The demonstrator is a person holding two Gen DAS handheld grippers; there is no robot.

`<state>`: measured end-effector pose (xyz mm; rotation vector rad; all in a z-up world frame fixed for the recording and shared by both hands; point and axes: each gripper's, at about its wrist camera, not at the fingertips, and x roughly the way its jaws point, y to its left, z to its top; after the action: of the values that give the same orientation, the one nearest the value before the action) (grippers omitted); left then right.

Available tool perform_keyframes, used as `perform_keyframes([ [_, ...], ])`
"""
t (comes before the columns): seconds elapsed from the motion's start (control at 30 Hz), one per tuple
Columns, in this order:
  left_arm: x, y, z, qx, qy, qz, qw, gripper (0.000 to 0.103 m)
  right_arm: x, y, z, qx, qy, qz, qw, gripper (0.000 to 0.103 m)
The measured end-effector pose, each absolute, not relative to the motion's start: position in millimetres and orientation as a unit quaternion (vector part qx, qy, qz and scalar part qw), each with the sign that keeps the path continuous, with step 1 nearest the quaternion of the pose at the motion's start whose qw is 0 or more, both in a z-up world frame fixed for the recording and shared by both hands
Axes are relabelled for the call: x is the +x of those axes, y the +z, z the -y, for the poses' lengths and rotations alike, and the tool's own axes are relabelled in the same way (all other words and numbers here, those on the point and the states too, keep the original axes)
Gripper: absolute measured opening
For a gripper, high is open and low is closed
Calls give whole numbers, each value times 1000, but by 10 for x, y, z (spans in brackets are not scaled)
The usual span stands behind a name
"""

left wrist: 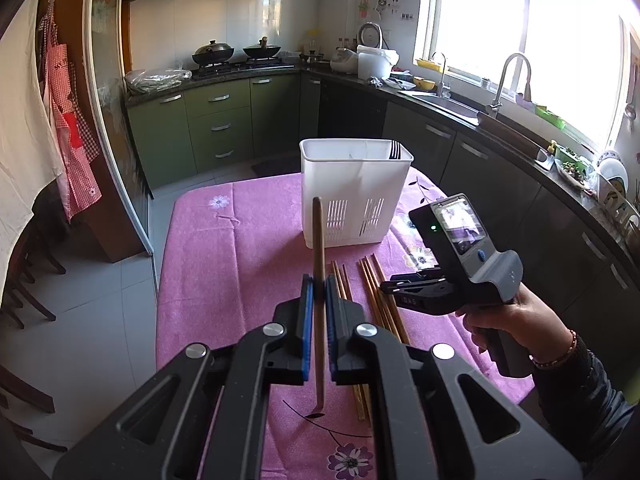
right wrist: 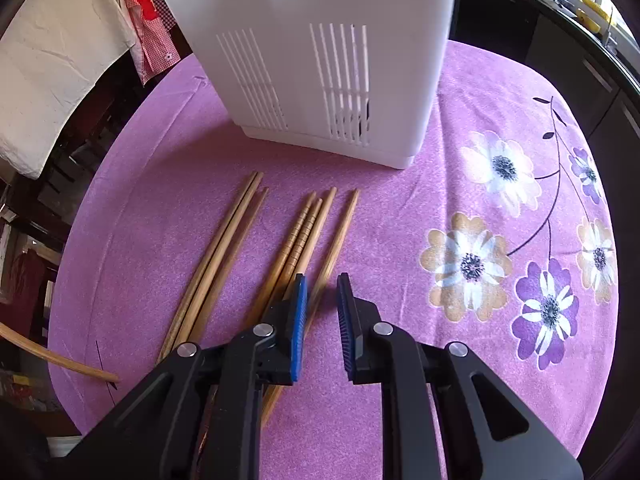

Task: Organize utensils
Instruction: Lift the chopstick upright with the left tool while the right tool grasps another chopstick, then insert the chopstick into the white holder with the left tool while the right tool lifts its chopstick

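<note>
My left gripper (left wrist: pixel 319 290) is shut on a wooden chopstick (left wrist: pixel 318 248), held upright above the pink tablecloth. A white slotted utensil holder (left wrist: pixel 354 196) stands ahead of it, with dark fork tines (left wrist: pixel 395 149) showing at its right rim. Several wooden chopsticks (left wrist: pixel 374 280) lie on the cloth before the holder. My right gripper (right wrist: pixel 322 292) is open and low over the rightmost chopsticks (right wrist: pixel 312 236), its left pad (right wrist: pixel 299 308) over them. The holder (right wrist: pixel 320 60) stands just beyond. The held chopstick's lower end (right wrist: pixel 56 358) shows at the left edge.
The table (left wrist: pixel 224 264) has a pink flowered cloth (right wrist: pixel 500 216). The right hand-held gripper body (left wrist: pixel 460 256) hovers right of the chopsticks. Green cabinets (left wrist: pixel 224 120), a stove with woks and a sink counter (left wrist: pixel 460 100) ring the room. Chairs (left wrist: pixel 24 280) stand at the left.
</note>
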<state>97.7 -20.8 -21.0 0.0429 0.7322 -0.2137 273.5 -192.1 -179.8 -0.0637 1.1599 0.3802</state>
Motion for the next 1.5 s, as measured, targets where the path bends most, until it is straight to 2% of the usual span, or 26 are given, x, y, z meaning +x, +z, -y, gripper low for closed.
perform_keyframes([
  [0.1,968,-206,227,22,-105,-358,928,6,2768,-1804,1855,-40,174,-543,821,16],
  [0.33,955,-194,255,25,-106,-358,927,6,2776,-1777,1852,-33,184,-530,827,7],
  [0.53,966,-199,260,27,-105,-359,927,6,2452,-1256,2064,-17,199,-448,872,6],
  [0.83,926,-187,278,33,-106,-359,927,6,1534,-473,2556,-1,206,-293,934,6],
  [1.1,890,-184,337,42,-106,-357,927,6,1084,-395,2702,-14,206,-272,940,6],
  [1.5,915,-27,370,40,-120,-352,928,6,978,-408,2741,-9,210,-270,940,6],
])
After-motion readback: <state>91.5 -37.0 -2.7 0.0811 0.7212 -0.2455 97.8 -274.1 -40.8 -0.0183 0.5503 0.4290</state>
